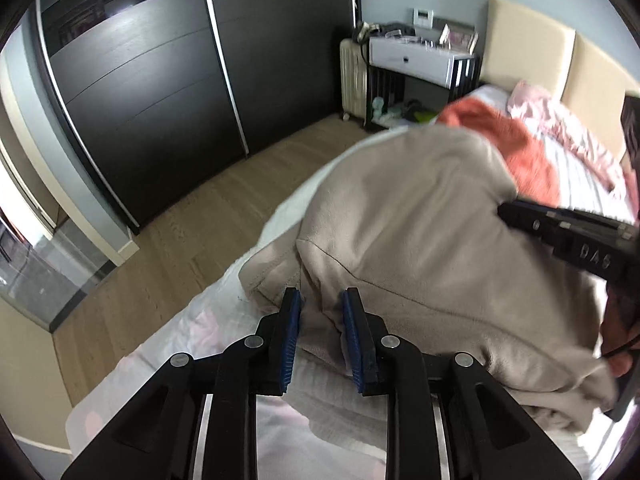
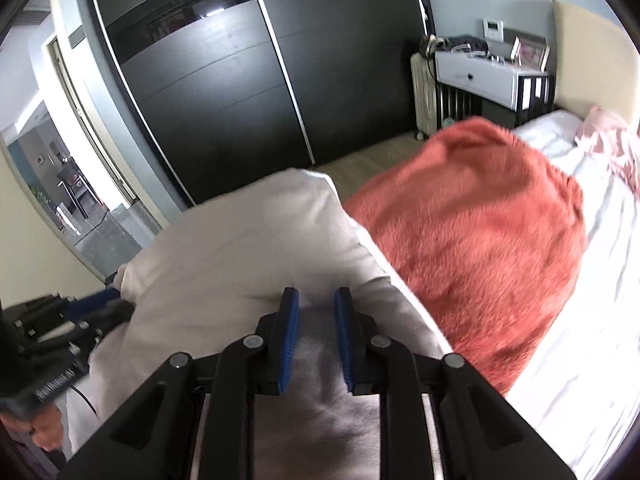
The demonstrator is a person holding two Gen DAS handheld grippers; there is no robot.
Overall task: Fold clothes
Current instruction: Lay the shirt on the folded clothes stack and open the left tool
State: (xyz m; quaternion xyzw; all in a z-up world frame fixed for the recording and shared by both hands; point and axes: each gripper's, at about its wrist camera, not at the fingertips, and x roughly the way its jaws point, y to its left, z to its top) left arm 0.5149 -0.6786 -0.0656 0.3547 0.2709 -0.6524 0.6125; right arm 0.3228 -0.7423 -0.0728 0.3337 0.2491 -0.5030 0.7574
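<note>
Left tongs point(image 1: 320, 304): blue pads clenched on a bunched fold of the beige, soft brushed-knit garment point(image 1: 420, 220), cloth pinched between them near a stitched hem. From there the garment lifts ahead and to the right of these tongs, draping in a loose mound above the white-and-pink bed cover point(image 1: 192, 328). Blurred edges suggest it is in motion.

Right tongs point(image 2: 316, 306): pads likewise closed on the same garment's edge, cloth filling the gap between them. The panel spans from one pair of tongs to the other.

Beyond the right tongs, ahead and to their right: a fluffy coral-orange fleece piece point(image 2: 480, 240) lies heaped on the bed, apart from both grips.

Handling, judged: light, limp, no stiffness; it sags wherever unsupported. The napped surface should hold well in the pads. Best holds are hems and seams, where doubled cloth gives bulk; keep the span between the grips taut or the fold line will wander.
</note>
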